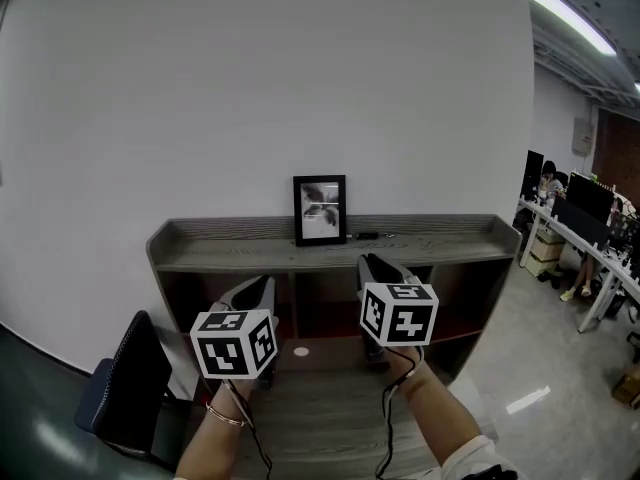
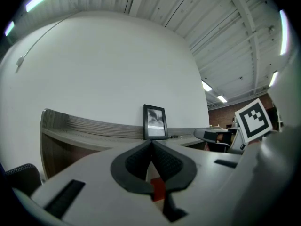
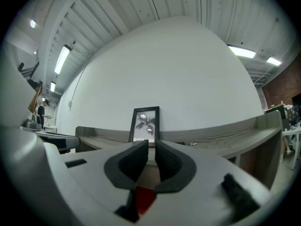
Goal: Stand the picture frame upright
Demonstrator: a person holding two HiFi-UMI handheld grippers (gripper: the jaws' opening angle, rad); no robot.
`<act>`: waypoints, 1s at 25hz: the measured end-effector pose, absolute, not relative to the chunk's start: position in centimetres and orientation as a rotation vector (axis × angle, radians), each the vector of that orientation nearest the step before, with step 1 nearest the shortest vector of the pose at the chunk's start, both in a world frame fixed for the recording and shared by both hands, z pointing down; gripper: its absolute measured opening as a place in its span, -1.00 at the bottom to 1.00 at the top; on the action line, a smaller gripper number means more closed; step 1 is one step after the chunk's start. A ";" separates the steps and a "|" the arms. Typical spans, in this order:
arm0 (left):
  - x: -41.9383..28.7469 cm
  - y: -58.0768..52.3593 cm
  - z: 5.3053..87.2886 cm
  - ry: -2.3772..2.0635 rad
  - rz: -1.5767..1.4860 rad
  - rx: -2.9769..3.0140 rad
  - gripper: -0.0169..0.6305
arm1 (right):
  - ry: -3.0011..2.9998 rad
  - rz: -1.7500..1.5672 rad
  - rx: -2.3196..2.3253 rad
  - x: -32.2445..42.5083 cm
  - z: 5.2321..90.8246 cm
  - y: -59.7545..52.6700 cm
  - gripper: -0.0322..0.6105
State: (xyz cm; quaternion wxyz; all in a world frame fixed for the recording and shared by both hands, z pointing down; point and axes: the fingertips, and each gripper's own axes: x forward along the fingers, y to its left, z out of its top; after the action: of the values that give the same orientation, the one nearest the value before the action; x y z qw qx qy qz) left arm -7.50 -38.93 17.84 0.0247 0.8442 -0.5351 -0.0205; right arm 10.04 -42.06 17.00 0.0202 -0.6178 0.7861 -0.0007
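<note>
Picture frame [image 1: 320, 209]: black, on the top board of the grey wooden shelf unit [image 1: 220, 246], about mid-length, at the back where the board meets the white wall [image 1: 250, 88]. It stands on its lower edge with the print facing out. Both gripper views show it upright [image 2: 155, 122] [image 3: 145, 124], perhaps tipped back a little. Whether it leans on the wall or on its own prop I cannot tell from the front.

Task state, as judged: done or all but done. The frame stands and nothing holds it. What may be left is only to draw clear.

Left gripper [image 1: 258, 290]: low, in front of the shelf and well apart from the frame. Jaw tips meet [image 2: 151, 145], nothing between them.
Right gripper [image 1: 380, 266]: also low and short of the top board. Jaws stand a narrow gap apart [image 3: 149, 147] with nothing in it.

Around:
- A small dark item [image 1: 367, 235] lies on the board just right of the frame; too small to name.
- A small white disc [image 1: 301, 351] lies on the lower surface between the grippers.
- A black chair [image 1: 125, 388] is at lower left.
- Office desks [image 1: 575, 218] with people are far right.

Nothing stands between grippers and frame. The small item is the only thing close enough to be knocked.
</note>
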 end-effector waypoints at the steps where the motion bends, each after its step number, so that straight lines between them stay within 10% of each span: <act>1: -7.6 -38.5 18.3 -1.647 -0.062 2.606 -0.91 | 2.439 -0.009 -1.923 10.0 17.6 -41.5 -0.71; 25: -2.9 -33.5 29.8 -1.567 0.088 2.516 -0.91 | 2.512 -0.207 -1.968 12.1 29.9 -34.1 -0.79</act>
State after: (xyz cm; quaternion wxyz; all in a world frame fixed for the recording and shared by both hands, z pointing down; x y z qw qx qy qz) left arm -2.94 -33.48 29.75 0.0878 0.8452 -0.5263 0.0296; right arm 12.09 -34.10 29.87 -0.0279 -0.6151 0.7853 -0.0646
